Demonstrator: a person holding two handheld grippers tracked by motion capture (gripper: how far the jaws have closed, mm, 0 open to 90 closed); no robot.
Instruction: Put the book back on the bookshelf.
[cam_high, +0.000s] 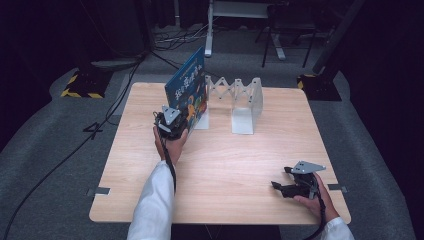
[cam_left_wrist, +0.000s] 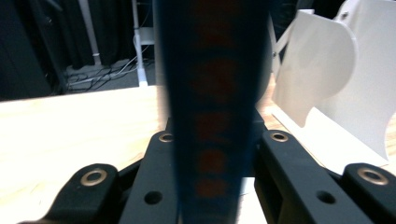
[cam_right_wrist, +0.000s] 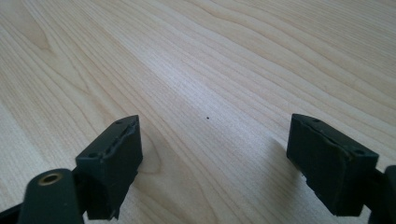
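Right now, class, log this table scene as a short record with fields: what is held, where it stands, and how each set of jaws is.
held thing: blue book, upright, spine between the jaws
left gripper: shut on the book
right gripper: jaws open, nothing between, over bare table
beside the book: white bookend rack

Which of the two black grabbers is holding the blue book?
The left gripper, at the rack's left end, grips the upright blue book. The right gripper sits open near the table's front corner, holding nothing.
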